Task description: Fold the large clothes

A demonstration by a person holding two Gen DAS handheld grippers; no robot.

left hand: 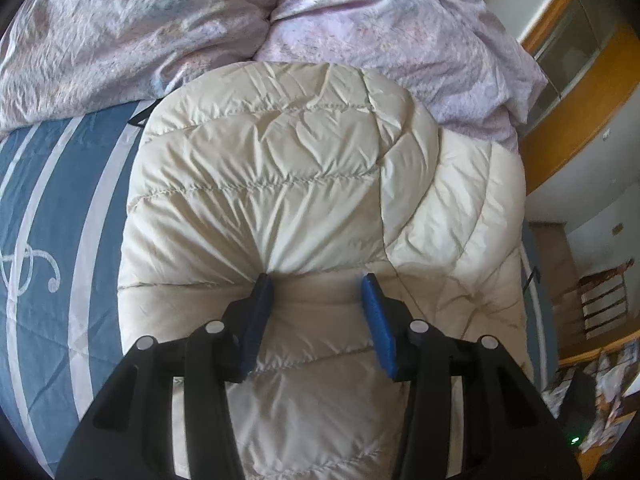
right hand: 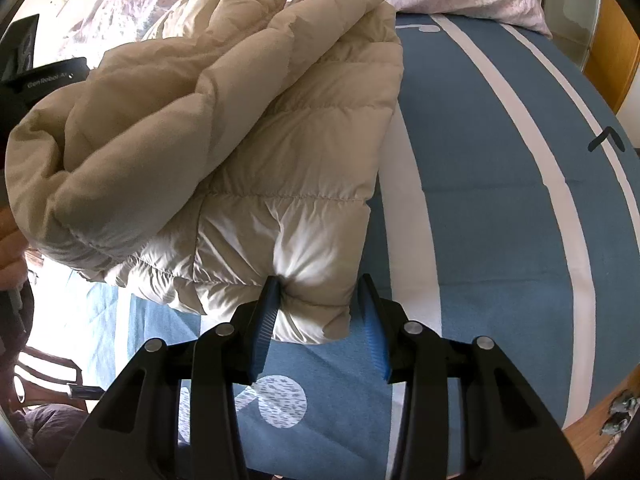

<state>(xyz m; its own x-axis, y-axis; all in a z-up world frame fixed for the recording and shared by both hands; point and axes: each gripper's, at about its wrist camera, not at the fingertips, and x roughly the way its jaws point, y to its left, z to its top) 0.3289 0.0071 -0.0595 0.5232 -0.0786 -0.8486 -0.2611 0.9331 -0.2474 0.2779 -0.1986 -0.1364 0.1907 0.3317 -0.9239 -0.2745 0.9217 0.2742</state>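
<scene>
A cream quilted down jacket (left hand: pixel 280 184) lies on a blue and white striped bedspread (left hand: pixel 52 208). In the left wrist view my left gripper (left hand: pixel 318 284) is open, its blue fingers pressed down on the jacket's puffy surface, the left fingertip (left hand: pixel 264 284) dimpling the fabric. In the right wrist view the jacket (right hand: pixel 248 120) is folded over in bulky layers. My right gripper (right hand: pixel 318 284) is open, straddling the jacket's near lower corner; the left fingertip (right hand: pixel 272 286) presses into the fabric.
A crumpled lilac duvet (left hand: pixel 200 20) lies at the head of the bed, beyond the jacket. Wooden furniture (left hand: pixel 580 92) and the floor are off the bed's right side. The other gripper's black body (right hand: pixel 44 76) shows at the left of the right wrist view.
</scene>
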